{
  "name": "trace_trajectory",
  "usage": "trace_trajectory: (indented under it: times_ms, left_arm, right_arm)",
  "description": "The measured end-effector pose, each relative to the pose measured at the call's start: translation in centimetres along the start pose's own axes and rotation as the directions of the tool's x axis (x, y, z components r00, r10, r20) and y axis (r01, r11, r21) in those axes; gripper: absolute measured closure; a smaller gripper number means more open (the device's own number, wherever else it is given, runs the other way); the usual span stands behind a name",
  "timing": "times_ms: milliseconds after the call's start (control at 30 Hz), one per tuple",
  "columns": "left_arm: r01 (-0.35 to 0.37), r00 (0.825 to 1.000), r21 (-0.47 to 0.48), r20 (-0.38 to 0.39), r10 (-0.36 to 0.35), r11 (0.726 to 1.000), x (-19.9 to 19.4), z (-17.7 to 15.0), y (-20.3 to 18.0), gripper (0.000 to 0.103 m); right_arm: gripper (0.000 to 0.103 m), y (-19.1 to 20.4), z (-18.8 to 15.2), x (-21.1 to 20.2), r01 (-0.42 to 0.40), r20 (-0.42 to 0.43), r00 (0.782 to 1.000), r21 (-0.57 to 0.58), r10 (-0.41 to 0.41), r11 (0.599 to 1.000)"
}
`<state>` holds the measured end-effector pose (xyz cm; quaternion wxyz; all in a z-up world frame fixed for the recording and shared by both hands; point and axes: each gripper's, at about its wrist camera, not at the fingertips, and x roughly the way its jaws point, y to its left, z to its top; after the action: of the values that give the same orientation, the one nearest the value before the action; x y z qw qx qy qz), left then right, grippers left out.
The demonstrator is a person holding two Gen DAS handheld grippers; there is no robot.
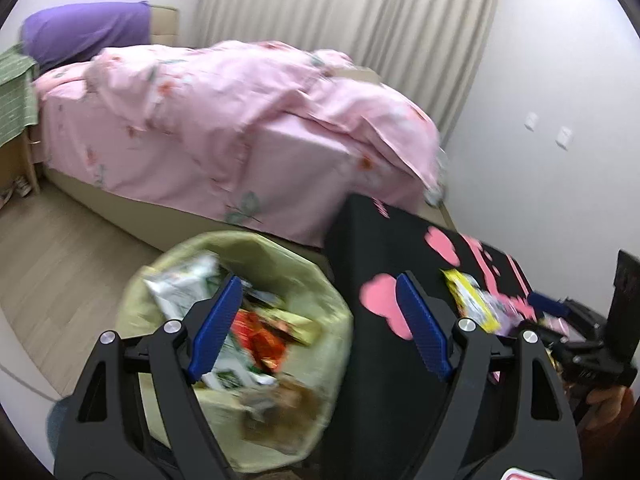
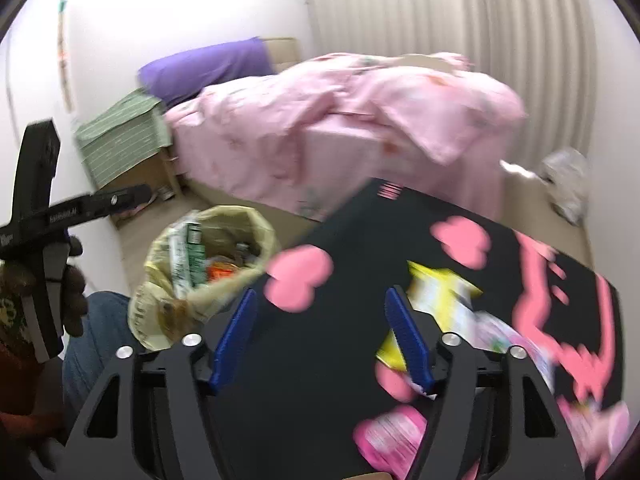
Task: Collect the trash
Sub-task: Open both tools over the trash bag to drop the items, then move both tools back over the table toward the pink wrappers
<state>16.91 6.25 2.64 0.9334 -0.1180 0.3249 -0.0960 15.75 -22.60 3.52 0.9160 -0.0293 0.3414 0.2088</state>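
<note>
A bin lined with a pale yellow bag [image 1: 328,312] stands on the floor beside a black table with pink shapes [image 1: 372,248]; several wrappers lie inside it. My left gripper [image 1: 320,328] hangs open over the bin's right rim, nothing between its blue pads. On the table lie a yellow wrapper [image 2: 436,292], a pale pink-white packet [image 2: 504,332] and a bright pink packet [image 2: 396,436]. Above the table top, just left of the yellow wrapper, my right gripper [image 2: 322,340] is open and empty. The bin [image 2: 224,220] shows left of it.
A bed with a pink quilt [image 1: 240,120] and a purple pillow [image 1: 88,32] fills the back, curtains behind. A green-covered box [image 2: 120,136] sits by the bed. A crumpled clear bag [image 2: 568,184] lies on the floor at right. The person's jeans [image 2: 96,340] are at lower left.
</note>
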Motion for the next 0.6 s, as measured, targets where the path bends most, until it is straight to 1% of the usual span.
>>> trace_trajectory:
  times_ms: [33,133,200,300,367,433,500,567,600]
  left_arm:
    - [0.02,1.0,0.013,-0.016,-0.02,1.0,0.5,-0.4,-1.0,0.028]
    - [0.065,0.997,0.045,-0.053,-0.063,0.997,1.6,-1.2,-3.5,0.028]
    - [0.097,0.993,0.073,-0.077,-0.092,0.993,2.4,-1.7,-5.4,0.028]
    - [0.156,0.983,0.121,-0.111,-0.143,0.98,3.3,-2.4,-8.2,0.028]
    - [0.206,0.973,0.159,-0.142,-0.184,0.966,3.9,-3.0,-10.3,0.028]
    - [0.249,0.96,0.181,-0.173,-0.219,0.951,4.4,-3.6,-11.9,0.028]
    - [0.309,0.94,0.194,-0.214,-0.268,0.931,5.1,-4.3,-13.6,0.028]
    - [0.336,0.929,0.205,-0.233,-0.288,0.919,5.5,-4.9,-14.9,0.028]
    - [0.353,0.921,0.212,-0.25,-0.299,0.911,5.9,-5.4,-15.7,0.028]
  right_arm:
    - [0.034,-1.1,-0.9,-1.1,0.034,0.001,0.999,0.017,-0.034,0.999]
    - [0.034,-3.4,-2.9,-3.4,0.098,-0.014,0.995,0.053,-0.098,0.994]
    - [0.033,-4.7,-4.1,-4.8,0.128,-0.008,0.992,0.072,-0.128,0.989]
    - [0.03,-6.5,-6.2,-7.0,0.145,0.007,0.989,0.102,-0.147,0.984]
    - [0.03,-7.5,-7.2,-7.8,0.173,-0.02,0.985,0.099,-0.172,0.98]
    - [0.03,-8.4,-8.4,-8.8,0.223,-0.03,0.975,0.095,-0.222,0.97]
    - [0.03,-9.3,-9.4,-9.5,0.255,-0.038,0.967,0.121,-0.253,0.959]
    - [0.03,-10.1,-10.5,-10.0,0.299,-0.044,0.954,0.143,-0.296,0.944]
    - [0.03,-10.4,-11.0,-10.2,0.302,-0.049,0.953,0.145,-0.298,0.942]
